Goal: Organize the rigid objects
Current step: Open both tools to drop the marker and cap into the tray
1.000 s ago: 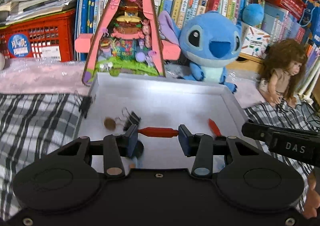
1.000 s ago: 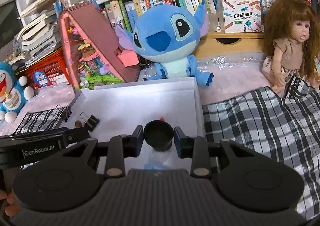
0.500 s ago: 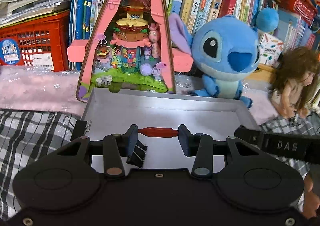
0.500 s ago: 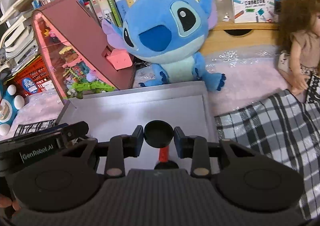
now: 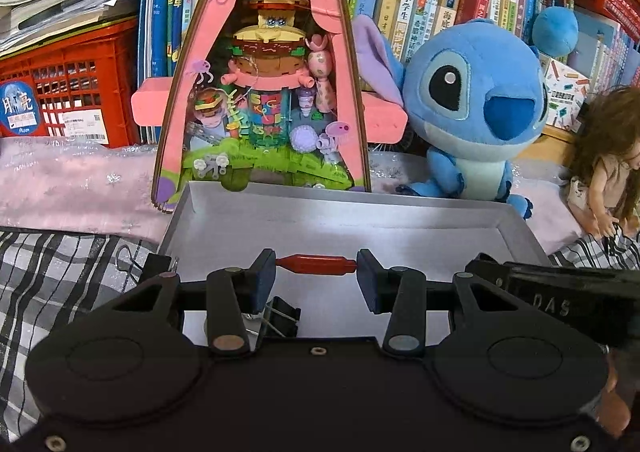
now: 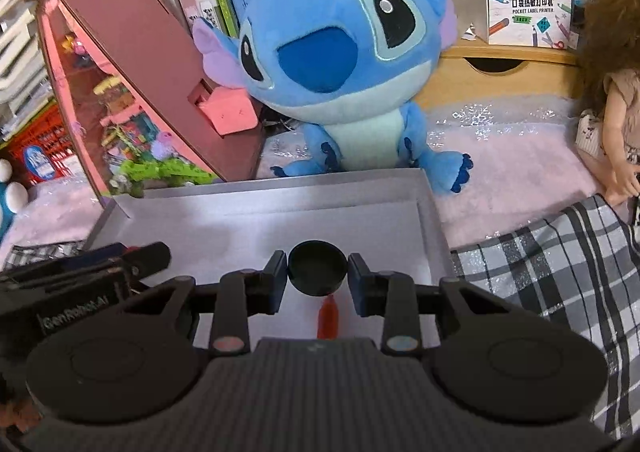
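My left gripper (image 5: 316, 276) is shut on a red cap-like stick (image 5: 316, 265), held crosswise above the white box (image 5: 280, 220). A black binder clip (image 5: 278, 322) lies on the box floor just under its left finger. My right gripper (image 6: 318, 278) is shut on a round black cap (image 6: 317, 268) above the same white box (image 6: 430, 212). A second red stick (image 6: 328, 318) lies on the box floor below it. The left gripper's body (image 6: 80, 276) shows at the left in the right wrist view, and the right gripper's body (image 5: 560, 292) shows at the right in the left wrist view.
Behind the box stand a pink triangular toy house (image 5: 260, 92), a blue Stitch plush (image 5: 472, 108) and a doll (image 5: 604, 172). A red crate (image 5: 68, 92) and bookshelves lie beyond. Checked cloth (image 6: 560, 264) flanks the box, with another binder clip (image 5: 140, 260) at its left wall.
Both grippers have moved forward toward the far side of the box, still holding their objects. The coin and clip on the box floor slid under the left gripper's view.
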### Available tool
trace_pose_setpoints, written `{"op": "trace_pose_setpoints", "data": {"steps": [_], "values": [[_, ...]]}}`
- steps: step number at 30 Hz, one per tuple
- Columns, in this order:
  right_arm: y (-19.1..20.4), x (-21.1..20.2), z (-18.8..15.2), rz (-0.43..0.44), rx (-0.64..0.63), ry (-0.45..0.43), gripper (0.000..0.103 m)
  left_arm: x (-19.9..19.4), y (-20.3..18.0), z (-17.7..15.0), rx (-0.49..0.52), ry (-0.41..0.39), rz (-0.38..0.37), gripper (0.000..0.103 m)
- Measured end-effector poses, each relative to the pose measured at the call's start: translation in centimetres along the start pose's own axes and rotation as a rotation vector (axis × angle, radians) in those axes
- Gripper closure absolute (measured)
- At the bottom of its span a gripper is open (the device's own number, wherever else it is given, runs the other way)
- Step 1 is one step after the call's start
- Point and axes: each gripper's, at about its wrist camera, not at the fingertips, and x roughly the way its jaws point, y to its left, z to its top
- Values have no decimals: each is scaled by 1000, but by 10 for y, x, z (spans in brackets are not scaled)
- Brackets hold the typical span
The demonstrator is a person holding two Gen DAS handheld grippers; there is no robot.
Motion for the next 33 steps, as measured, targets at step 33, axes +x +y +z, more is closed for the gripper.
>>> {"op": "trace_pose_setpoints", "data": {"steps": [33], "values": [[1, 16, -3, -34, -18, 16, 49, 10, 3, -6, -17, 34, 16, 56]]}}
